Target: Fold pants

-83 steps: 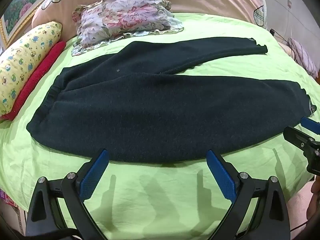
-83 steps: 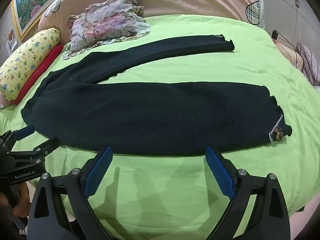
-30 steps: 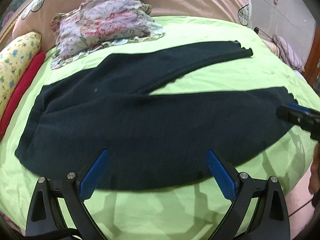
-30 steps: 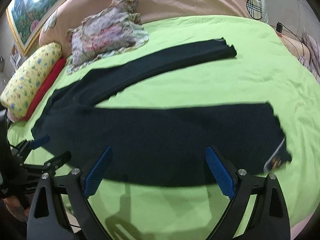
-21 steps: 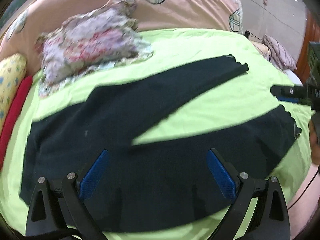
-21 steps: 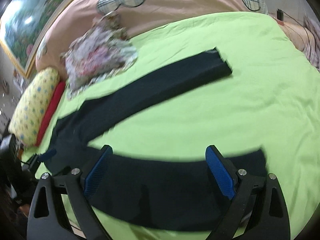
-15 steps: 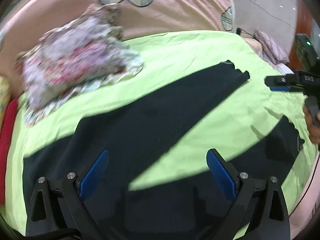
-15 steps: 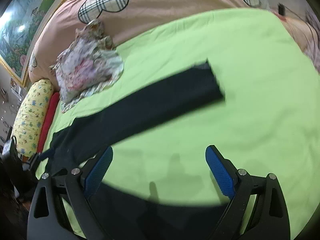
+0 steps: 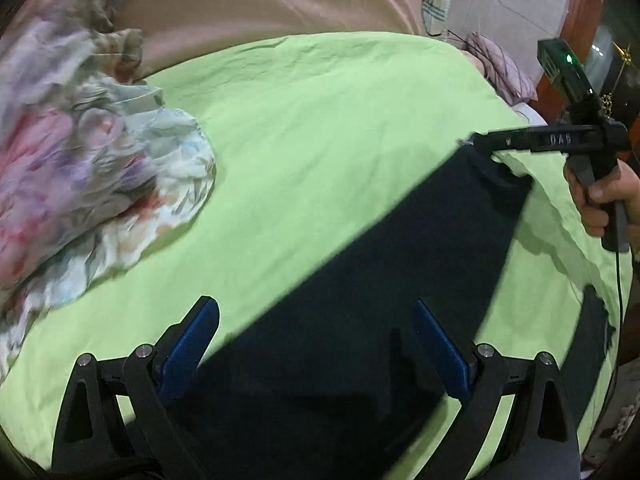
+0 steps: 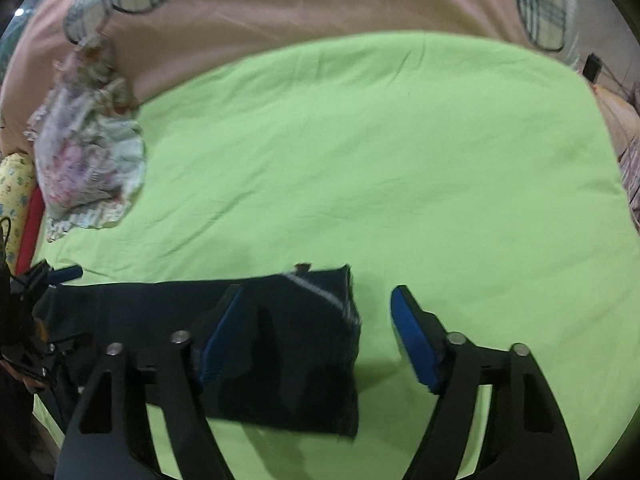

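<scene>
— How are the pants (image 10: 280, 344) looking?
— Dark, lying flat on the green bed (image 10: 400, 160), one cuff between the right claw (image 10: 316, 340) pads; its jaws are closing, not yet pinching.
— The left claw (image 9: 316, 344)?
— Gaping wide above the fabric.

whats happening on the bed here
A person is folding dark pants spread on a green bedsheet, with a hand-held gripper in each hand. The right hand-held gripper is over the cuff end of the far leg, its jaws just closing around the fabric but not yet pressing it. The left hand-held gripper hangs open above the same leg. A floral garment lies beside them.
</scene>
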Demonstrator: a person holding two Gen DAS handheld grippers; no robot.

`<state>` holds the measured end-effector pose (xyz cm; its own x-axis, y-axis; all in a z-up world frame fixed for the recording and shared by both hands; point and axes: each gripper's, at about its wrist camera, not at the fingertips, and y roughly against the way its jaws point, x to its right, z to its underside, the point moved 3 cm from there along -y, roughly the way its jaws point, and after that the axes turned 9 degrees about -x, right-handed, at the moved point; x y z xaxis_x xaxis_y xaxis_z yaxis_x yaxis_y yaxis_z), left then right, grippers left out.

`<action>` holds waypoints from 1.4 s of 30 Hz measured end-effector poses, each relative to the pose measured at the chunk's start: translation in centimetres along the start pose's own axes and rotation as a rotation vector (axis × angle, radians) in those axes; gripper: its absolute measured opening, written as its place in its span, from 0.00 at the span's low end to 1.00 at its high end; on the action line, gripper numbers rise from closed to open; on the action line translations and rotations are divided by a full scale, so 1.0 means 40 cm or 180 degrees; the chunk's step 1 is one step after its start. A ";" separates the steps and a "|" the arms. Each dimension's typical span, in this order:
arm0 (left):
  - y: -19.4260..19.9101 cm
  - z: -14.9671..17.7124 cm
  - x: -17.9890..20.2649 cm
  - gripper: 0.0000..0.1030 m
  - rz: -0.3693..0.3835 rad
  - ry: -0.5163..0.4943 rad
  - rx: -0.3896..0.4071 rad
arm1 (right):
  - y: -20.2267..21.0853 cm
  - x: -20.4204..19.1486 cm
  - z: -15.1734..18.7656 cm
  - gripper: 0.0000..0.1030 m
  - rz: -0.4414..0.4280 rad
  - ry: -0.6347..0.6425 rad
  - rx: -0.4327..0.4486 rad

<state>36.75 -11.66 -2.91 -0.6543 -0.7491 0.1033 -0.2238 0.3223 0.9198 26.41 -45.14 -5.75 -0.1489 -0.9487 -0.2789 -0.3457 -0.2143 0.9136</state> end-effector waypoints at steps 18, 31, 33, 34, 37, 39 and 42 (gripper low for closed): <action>-0.044 0.000 0.103 0.08 -0.0010 -0.0470 -0.0121 | 0.089 0.000 0.029 0.08 -0.0475 -0.0035 0.0361; 0.137 0.180 0.243 0.07 0.0270 -0.0450 0.0144 | 0.227 -0.007 0.273 0.08 -0.0685 0.0164 0.0507; 0.151 0.211 0.273 0.07 0.0318 -0.0458 0.0137 | 0.229 -0.001 0.314 0.08 -0.0700 0.0145 0.0481; 0.155 0.228 0.288 0.07 0.0324 -0.0459 0.0110 | 0.227 0.006 0.337 0.08 -0.0712 0.0123 0.0461; 0.173 0.278 0.336 0.07 0.0338 -0.0441 0.0116 | 0.218 0.026 0.398 0.08 -0.0782 0.0020 0.0412; 0.196 0.312 0.370 0.07 0.0368 -0.0445 0.0156 | 0.224 0.030 0.427 0.08 -0.0804 -0.0015 0.0441; 0.214 0.352 0.405 0.07 0.0430 -0.0390 0.0153 | 0.242 0.031 0.465 0.08 -0.0859 -0.0033 0.0505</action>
<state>14.07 -12.87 1.29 -0.7631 -0.6220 0.1752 -0.1602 0.4448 0.8812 5.64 -44.06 -2.77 -0.0413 -0.8599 -0.5087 -0.5143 -0.4183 0.7487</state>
